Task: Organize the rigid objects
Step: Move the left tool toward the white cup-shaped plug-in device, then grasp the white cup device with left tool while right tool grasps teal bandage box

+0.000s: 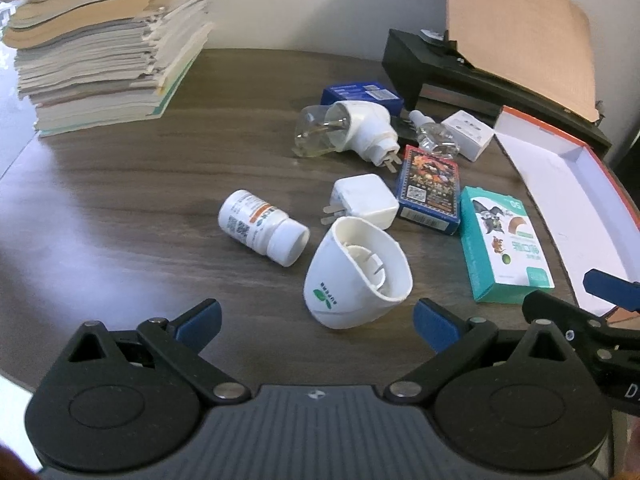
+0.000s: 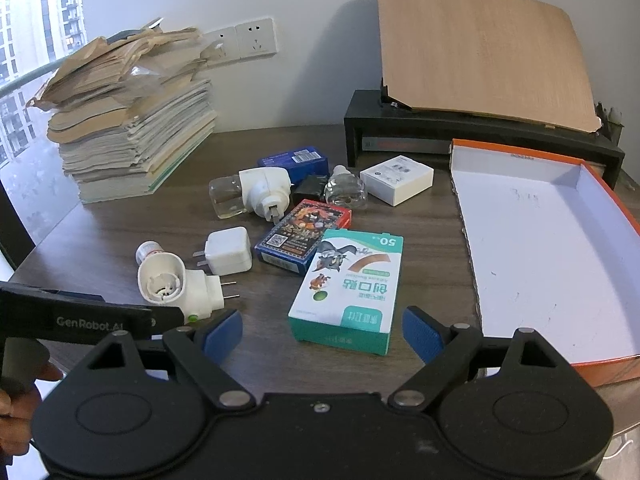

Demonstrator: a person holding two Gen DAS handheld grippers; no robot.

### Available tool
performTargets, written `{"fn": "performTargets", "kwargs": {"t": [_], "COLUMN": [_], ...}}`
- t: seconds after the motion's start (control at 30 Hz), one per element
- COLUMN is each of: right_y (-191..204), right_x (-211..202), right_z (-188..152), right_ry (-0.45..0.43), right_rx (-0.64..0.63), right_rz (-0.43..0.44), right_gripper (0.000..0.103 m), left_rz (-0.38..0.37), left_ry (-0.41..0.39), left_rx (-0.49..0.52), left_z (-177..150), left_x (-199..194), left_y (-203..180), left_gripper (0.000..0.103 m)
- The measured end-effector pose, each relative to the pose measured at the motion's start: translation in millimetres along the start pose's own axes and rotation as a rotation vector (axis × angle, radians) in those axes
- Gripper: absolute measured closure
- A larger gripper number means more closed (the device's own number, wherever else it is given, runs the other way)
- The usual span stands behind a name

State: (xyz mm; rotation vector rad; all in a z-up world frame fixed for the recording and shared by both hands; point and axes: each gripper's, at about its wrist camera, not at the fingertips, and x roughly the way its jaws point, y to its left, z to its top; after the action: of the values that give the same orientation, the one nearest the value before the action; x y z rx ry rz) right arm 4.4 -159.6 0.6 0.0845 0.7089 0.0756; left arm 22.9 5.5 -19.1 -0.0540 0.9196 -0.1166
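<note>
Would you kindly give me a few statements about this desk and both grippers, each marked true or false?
1. The left gripper is open and holds nothing. True.
2. The orange tray is full of small boxes. False: nothing lies in it.
3. The white pill bottle lies on its side. True.
4. The right gripper is clamped on the teal bandage box. False: its jaws stand open, short of the box.

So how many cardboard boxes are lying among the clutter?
4: teal plaster box nearest, card deck box behind it, blue box and white box at the back. Others may be hidden.
</note>
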Motion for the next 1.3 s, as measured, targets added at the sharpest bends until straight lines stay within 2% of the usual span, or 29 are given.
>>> {"fn": "performTargets", "kwargs": {"t": [0.9, 1.1, 1.17, 1.3], "right_y": [-8.3, -10.4, -10.5, -8.7], "right_x": [10.9, 18.0, 20.8, 27.7], "right_z": [-0.7, -0.2, 1.2, 7.5], "right_ry": [0.013, 0.024, 0.022, 0.011], "right_rx": [0.033, 0.034, 0.034, 0.030], "right_rz": [-0.040, -0.045, -0.045, -0.046], "right_gripper": [0.001, 0.001, 0.001, 0.001], "left_rz": [-0.041, -0.073, -0.069, -0.125], "left_ry": [-0.006, -0.017, -0.028, -0.036], "left_rx": [0.074, 0.103, 0.126, 0.098], "left_z": [17.7, 19.1, 19.9, 21.4], "left_x": [37.7, 46.5, 46.9, 44.5], "left_y": [-16.2, -22.3, -25.3, -22.4], "left_gripper": [0.000, 0.024, 0.041, 0.047]}}
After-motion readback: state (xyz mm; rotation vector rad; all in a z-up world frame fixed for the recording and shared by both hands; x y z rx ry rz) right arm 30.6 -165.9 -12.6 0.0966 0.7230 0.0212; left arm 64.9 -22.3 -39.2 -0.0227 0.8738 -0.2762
